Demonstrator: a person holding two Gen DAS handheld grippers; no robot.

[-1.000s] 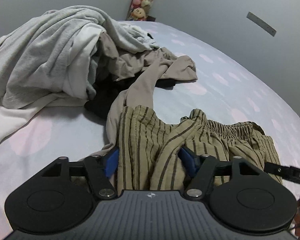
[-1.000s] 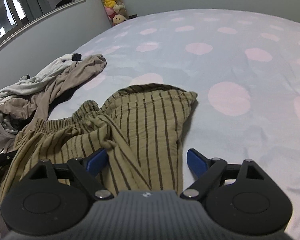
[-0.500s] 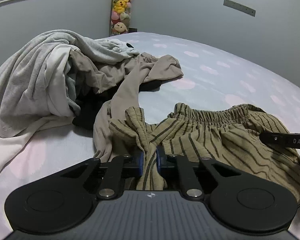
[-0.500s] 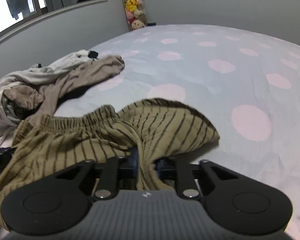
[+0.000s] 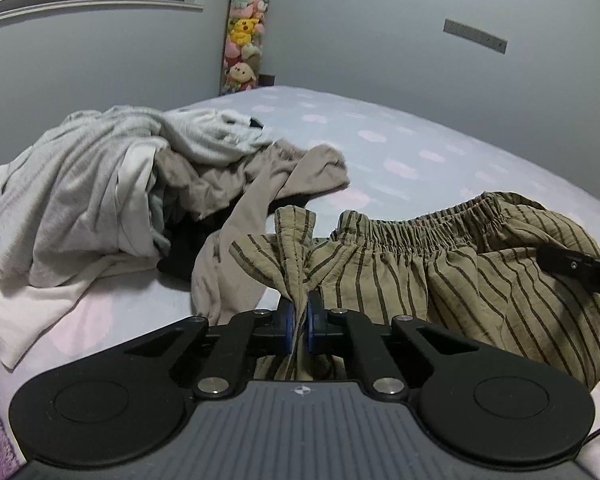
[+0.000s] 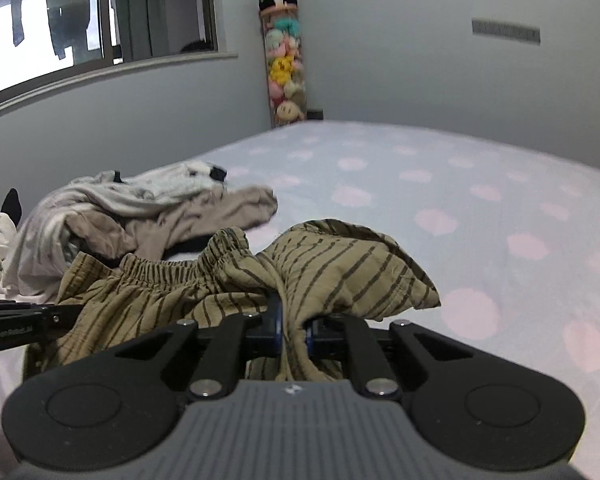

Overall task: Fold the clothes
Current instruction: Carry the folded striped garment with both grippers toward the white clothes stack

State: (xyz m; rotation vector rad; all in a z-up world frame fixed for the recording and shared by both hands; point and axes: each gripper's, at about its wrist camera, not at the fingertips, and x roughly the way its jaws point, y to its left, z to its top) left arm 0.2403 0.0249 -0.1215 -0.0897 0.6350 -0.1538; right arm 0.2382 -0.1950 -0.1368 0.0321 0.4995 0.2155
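Note:
Olive striped shorts [image 5: 452,276] with an elastic waistband hang lifted off the bed between my two grippers. My left gripper [image 5: 298,320] is shut on a bunched corner of the shorts. My right gripper [image 6: 292,326] is shut on the other side of the shorts [image 6: 332,272]. The right gripper's black body [image 5: 576,270] shows at the right edge of the left wrist view, and the left gripper's body [image 6: 20,320] shows at the left edge of the right wrist view.
A pile of unfolded clothes [image 5: 100,196], grey, white and beige, lies on the left of the bed [image 5: 420,152]; it also shows in the right wrist view [image 6: 148,208]. The bed sheet [image 6: 480,216] has pink dots. Plush toys [image 6: 284,72] hang in the far corner by grey walls.
Both grippers went from open to shut on the shorts, then rose, lifting the shorts off the bed. The views tilted up toward the walls.

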